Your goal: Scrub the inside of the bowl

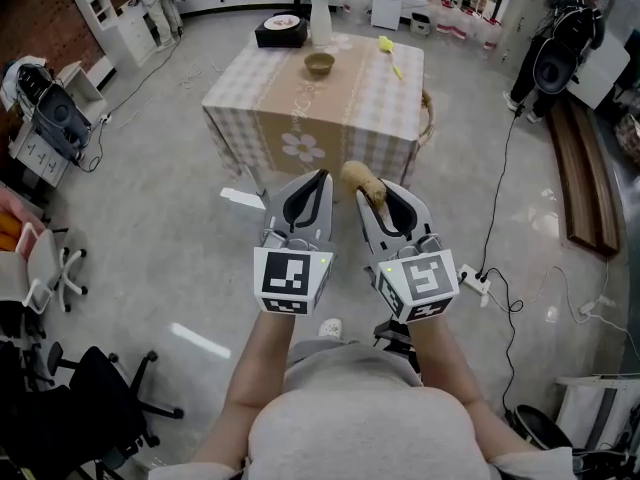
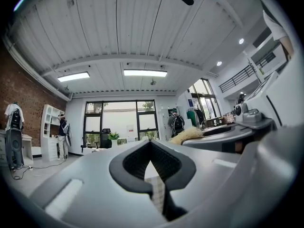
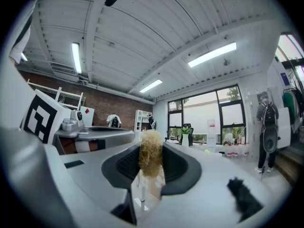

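Note:
A small brown bowl (image 1: 319, 64) stands on the checked tablecloth of a table (image 1: 360, 108) some way ahead of me. My right gripper (image 1: 385, 194) is shut on a tan, fibrous scrubber (image 1: 362, 182) that sticks out past its fingertips; in the right gripper view the scrubber (image 3: 151, 158) fills the gap of the right gripper (image 3: 151, 171). My left gripper (image 1: 317, 178) is held beside it, shut with nothing in it, and its jaws meet in the left gripper view (image 2: 151, 150). Both grippers are short of the table, level and side by side.
On the table stand a white vase with a plant (image 1: 320, 15), a black tray with a plate (image 1: 281, 31) and a yellow item (image 1: 388, 49). A power strip with cables (image 1: 476, 281) lies on the floor at right. Office chairs (image 1: 60, 268) stand at left.

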Motion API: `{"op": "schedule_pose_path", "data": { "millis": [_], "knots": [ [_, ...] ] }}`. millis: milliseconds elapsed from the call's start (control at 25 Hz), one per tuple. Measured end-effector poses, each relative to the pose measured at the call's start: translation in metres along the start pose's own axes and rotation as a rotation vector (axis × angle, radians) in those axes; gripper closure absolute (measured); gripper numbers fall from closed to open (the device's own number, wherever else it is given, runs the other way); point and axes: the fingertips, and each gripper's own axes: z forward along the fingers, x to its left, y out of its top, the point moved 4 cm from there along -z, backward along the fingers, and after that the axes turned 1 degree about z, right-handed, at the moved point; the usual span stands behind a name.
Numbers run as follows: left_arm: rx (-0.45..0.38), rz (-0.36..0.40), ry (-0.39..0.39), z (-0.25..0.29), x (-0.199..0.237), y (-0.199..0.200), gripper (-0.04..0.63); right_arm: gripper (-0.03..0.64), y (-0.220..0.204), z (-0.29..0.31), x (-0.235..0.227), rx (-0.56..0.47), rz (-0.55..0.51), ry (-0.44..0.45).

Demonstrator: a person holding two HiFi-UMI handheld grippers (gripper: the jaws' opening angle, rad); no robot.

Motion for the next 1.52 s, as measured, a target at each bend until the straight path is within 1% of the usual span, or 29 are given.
{"op": "schedule_pose_path", "data": {
  "millis": [80,240,440,640,880,1040,1320,1520],
  "knots": [
    [-0.003,0.002,-0.006,0.006,0.016,-0.004,0.592,0.512,0.001,0.016,0.001,-0.004,0.006,-0.01],
    [0.022,-0.022,-0.009,0.018,0.045,-0.008,0.592,0.512,0.004,0.043,0.001,-0.015,0.003,-0.031],
    [-0.017,-0.025,-0.006,0.032,0.07,-0.011,0.592,0.512,0.001,0.068,-0.001,-0.007,0.002,-0.04],
    [-0.008,-0.048,-0.009,0.043,0.081,-0.02,0.592,0.512,-0.003,0.084,-0.002,0.007,-0.008,-0.034],
    [0.003,-0.056,-0.009,0.068,0.09,-0.027,0.592,0.512,-0.008,0.102,-0.019,0.019,0.001,-0.037],
    [0.0,-0.044,-0.009,0.084,0.095,-0.029,0.592,0.512,-0.009,0.117,-0.031,0.005,0.003,-0.03],
    [0.009,-0.052,0.015,0.12,0.112,-0.039,0.592,0.512,-0.014,0.154,-0.051,0.004,-0.001,0.01],
    [0.02,-0.033,0.016,0.151,0.124,-0.045,0.592,0.512,-0.016,0.184,-0.075,-0.007,0.026,0.024]
  ]
}}
